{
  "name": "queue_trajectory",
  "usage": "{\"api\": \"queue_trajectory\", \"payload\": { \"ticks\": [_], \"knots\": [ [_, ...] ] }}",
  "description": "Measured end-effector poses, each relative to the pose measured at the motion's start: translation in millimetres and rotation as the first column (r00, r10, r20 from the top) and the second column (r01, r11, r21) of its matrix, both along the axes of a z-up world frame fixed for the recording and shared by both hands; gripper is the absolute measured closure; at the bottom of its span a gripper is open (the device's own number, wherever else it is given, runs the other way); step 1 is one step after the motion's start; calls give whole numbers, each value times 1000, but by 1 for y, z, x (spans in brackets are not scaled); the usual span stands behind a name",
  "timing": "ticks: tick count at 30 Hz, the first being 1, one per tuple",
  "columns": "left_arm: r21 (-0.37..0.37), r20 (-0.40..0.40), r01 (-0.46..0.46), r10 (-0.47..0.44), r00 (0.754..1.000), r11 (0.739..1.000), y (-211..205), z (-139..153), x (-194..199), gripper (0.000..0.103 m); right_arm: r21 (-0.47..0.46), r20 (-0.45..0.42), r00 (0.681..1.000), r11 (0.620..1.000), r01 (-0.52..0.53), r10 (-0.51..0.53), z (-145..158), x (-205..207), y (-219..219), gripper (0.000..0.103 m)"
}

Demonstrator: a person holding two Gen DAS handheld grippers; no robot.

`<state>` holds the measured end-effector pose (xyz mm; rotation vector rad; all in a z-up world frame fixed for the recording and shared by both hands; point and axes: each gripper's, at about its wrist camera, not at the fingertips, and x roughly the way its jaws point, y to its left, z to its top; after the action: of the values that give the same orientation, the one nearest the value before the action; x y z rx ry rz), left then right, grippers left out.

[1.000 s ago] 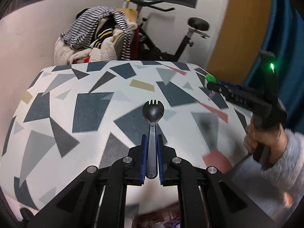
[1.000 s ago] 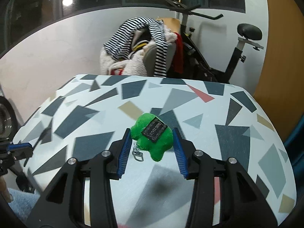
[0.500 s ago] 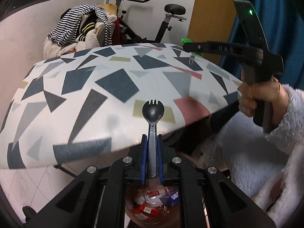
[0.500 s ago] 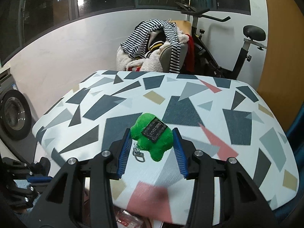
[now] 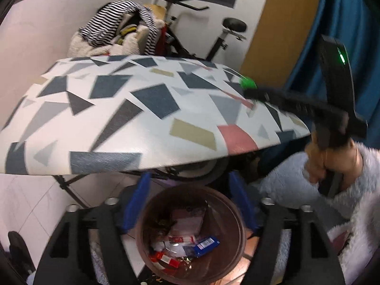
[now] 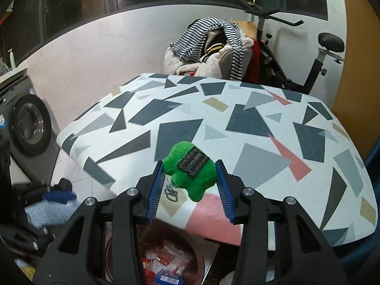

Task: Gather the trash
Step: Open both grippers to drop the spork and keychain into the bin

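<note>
The brown trash bin [image 5: 190,232] is the thing to look at here: it sits on the floor just under the near edge of the patterned table [image 5: 118,109]. The left gripper [image 5: 190,201] hangs right over the bin with its jaws spread wide, they've just been opening and nothing is between them. Its blue pads are smeared by motion blur. Inside the bin it's a jumble of wrappers, red-and-white ones and a blue packet with a white label, but none of the print is readable. Bottom of the bin is cut off by the frame.

The right gripper [image 6: 190,180] is above the bin too, up over the table edge, pinching a green plush toy [image 6: 190,173] between its pads. The toy has a dark patch with a light pattern, can't make out any writing on it, and a small metal clip dangling below. From the left wrist view the toy is mostly hidden behind the other gripper's blurry black body
</note>
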<state>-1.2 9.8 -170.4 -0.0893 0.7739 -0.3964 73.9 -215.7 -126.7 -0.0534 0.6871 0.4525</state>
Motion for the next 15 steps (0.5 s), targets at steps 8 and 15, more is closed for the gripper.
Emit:
{"api": "queue_trajectory", "payload": {
  "ticks": [8,15],
  "knots": [
    [80,61,-123,118,991,989,18,22,1,10,-29,-80,995,997,-70,68,-17,-15,13,58],
    [100,72,-191,185,980,976,32,26,3,8,-37,-174,976,990,-138,130,-40,-29,25,57]
  ]
}}
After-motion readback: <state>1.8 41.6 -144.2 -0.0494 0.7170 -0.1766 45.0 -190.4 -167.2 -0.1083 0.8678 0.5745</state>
